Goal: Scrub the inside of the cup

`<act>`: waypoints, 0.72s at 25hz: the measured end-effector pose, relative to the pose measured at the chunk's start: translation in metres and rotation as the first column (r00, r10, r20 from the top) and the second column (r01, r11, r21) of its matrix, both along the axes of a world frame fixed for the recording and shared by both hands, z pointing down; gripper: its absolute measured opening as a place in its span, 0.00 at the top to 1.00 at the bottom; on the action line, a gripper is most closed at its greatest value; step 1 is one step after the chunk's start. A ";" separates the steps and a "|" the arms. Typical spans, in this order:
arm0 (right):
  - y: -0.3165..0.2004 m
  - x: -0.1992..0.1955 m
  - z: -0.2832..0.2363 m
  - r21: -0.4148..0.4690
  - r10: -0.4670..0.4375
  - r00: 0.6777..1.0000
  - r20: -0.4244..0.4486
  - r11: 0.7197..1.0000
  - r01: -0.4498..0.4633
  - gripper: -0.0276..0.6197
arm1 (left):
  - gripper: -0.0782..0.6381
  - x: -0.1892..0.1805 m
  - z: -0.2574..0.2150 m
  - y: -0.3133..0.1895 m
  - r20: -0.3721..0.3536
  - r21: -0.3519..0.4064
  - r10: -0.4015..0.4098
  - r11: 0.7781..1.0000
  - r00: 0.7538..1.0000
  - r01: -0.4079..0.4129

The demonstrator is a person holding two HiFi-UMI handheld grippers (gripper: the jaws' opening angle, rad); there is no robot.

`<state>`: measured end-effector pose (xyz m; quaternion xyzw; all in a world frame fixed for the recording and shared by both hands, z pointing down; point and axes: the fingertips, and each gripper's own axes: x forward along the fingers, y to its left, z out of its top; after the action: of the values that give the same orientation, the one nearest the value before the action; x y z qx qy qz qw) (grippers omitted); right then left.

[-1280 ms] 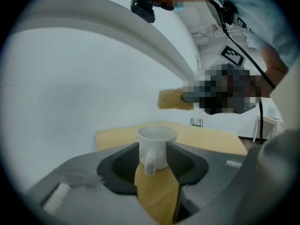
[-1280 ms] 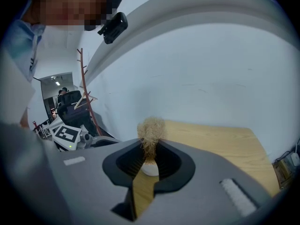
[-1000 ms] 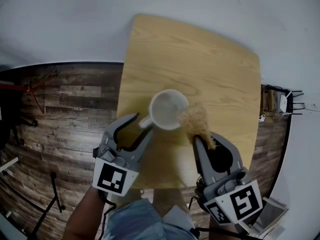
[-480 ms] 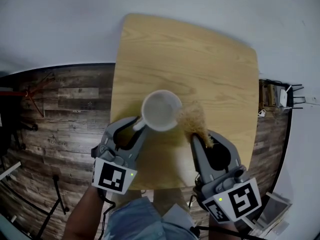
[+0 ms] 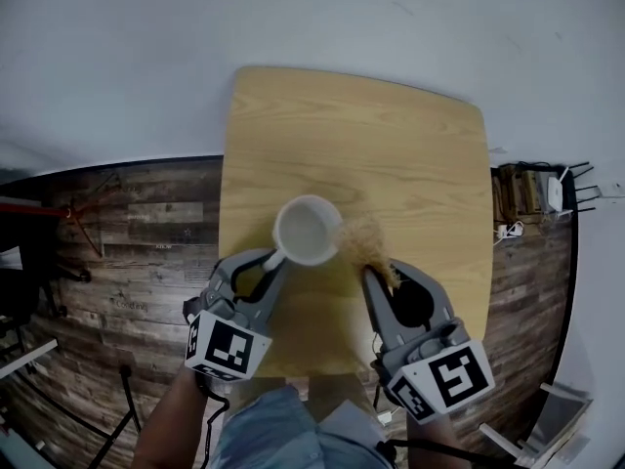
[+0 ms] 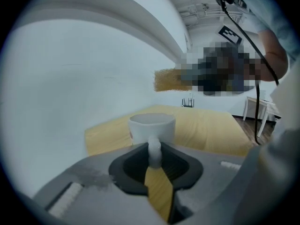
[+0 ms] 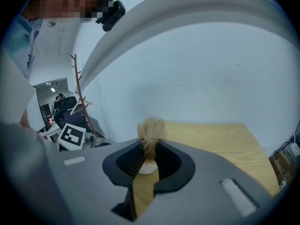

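White cup (image 5: 308,230), upright on wooden table (image 5: 410,164), left of its middle and toward the near edge. Plain, round, pale inside, handle (image 5: 272,259) pointing toward the near-left corner. Left gripper (image 5: 270,260) jaws just been closing, clamped on that handle. Right gripper (image 5: 377,274) jaws shut on tan fibrous scrubber (image 5: 363,242). Tuft just beside the cup's right rim, contact unclear.

Head view only: looks down into the cup's interior. Left gripper view only: cup side-on, showing outer wall and rim, handle pinched between the jaw tips, scrubber above and right of the cup. Right gripper view only: white base (image 7: 146,168) of the scrubber seated between the jaws, tuft sticking up past the tips.
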<state>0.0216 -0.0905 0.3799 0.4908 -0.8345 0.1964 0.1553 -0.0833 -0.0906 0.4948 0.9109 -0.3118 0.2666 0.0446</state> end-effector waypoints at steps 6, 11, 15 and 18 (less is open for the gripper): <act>0.007 0.019 0.001 -0.025 -0.031 1.000 0.003 0.999 0.031 0.87 | 0.78 0.017 -0.018 -0.001 0.118 -0.006 0.095 0.996 0.988 -0.095; 0.010 0.038 0.002 -0.040 -0.044 0.999 0.018 0.998 0.045 0.87 | 0.78 0.032 -0.029 -0.004 0.225 0.023 0.157 0.986 0.962 -0.166; 0.011 0.043 0.007 -0.062 -0.118 0.993 0.008 0.991 0.118 0.87 | 0.78 0.035 -0.031 -0.002 0.277 0.026 0.179 0.981 0.944 -0.194; 0.008 0.045 0.010 -0.064 -0.191 0.981 -0.029 0.980 0.189 0.87 | 0.78 0.037 -0.032 -0.001 0.304 0.026 0.190 0.978 0.934 -0.207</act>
<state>0.0662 -0.0824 0.3898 0.4073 -0.8683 0.1973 0.2029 -0.0467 -0.0921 0.4627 0.8875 -0.2290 0.3958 -0.0566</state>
